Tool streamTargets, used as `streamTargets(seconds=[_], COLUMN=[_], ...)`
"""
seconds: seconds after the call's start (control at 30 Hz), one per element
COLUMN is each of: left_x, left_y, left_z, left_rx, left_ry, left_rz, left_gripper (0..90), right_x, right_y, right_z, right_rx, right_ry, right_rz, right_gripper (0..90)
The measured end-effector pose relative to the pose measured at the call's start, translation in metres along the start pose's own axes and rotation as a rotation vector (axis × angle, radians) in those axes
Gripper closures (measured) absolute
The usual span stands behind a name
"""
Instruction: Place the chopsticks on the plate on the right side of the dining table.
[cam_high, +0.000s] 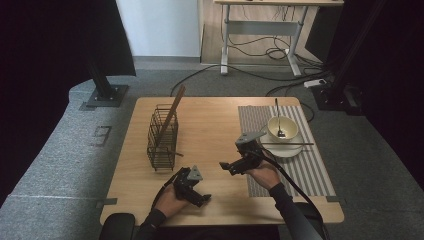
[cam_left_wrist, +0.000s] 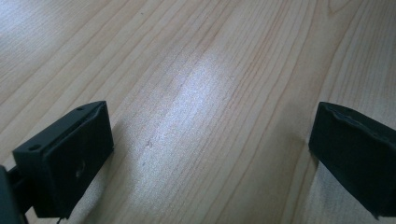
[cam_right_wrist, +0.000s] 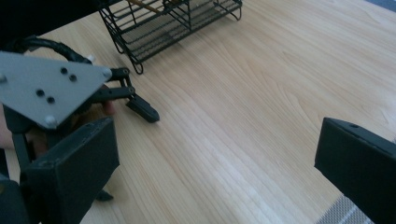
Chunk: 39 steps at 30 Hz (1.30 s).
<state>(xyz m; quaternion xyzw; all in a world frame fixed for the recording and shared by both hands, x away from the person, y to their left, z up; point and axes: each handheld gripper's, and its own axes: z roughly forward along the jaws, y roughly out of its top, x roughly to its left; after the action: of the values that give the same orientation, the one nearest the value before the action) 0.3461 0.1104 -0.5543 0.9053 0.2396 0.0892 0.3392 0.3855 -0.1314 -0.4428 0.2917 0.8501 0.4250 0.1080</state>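
Hand-held gripper, left (cam_high: 197, 195): jaws spread, empty, lower centre on bench (cam_high: 210, 125) | hand-held gripper, right (cam_high: 231, 166): jaws apart, empty, centre | black wire basket (cam_high: 162, 137): centre-left, upright, brown stick (cam_high: 172, 114) leaning inside

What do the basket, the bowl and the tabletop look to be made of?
Basket: thin dark wire, likely coated metal, open grid.
Bowl: pale, smooth, probably glazed ceramic.
Tabletop: light wood or wood-look laminate, with grain lines and soft sheen.
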Motion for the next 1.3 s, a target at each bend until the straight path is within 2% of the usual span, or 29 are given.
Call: streamTargets(seconds=[0.23, 0.6, 0.7, 0.77, 0.83, 1.03, 1.2, 1.3], left_x=[0.0, 0.0, 0.0, 0.0, 0.0, 0.0, 0.0, 0.0], left_y=[0.0, 0.0, 0.0, 0.0, 0.0, 0.0, 0.0, 0.0], left_z=[0.0, 0.0, 0.0, 0.0, 0.0, 0.0, 0.0, 0.0], left_rx=[0.0, 0.001, 0.0, 0.0, 0.002, 0.0, 0.0, -0.003], left_ry=[0.0, -0.001, -0.001, -0.001, 0.0, -0.002, -0.001, -0.002], left_rz=[0.001, 0.0, -0.001, -0.001, 0.001, -0.003, -0.002, -0.004], left_gripper=[0.0, 0.0, 0.0, 0.0, 0.0, 0.0, 0.0, 0.0], right_x=[0.011, 0.028, 0.033, 0.037, 0.04, 0.051, 0.056, 0.058], right_y=[0.015, 0.035, 0.04, 0.045, 0.048, 0.058, 0.066, 0.069], right_z=[0.009, 0.024, 0.029, 0.032, 0.035, 0.043, 0.048, 0.052], right_rx=[0.0, -0.002, 0.009, 0.017, 0.025, 0.028, 0.028, 0.023], right_ry=[0.007, 0.041, 0.045, 0.064, 0.056, 0.076, 0.097, 0.122], right_rz=[-0.04, -0.048, -0.069, -0.075, -0.09, -0.118, -0.124, -0.11], right_gripper=[0.0, 0.0, 0.0, 0.0, 0.0, 0.0, 0.0, 0.0])
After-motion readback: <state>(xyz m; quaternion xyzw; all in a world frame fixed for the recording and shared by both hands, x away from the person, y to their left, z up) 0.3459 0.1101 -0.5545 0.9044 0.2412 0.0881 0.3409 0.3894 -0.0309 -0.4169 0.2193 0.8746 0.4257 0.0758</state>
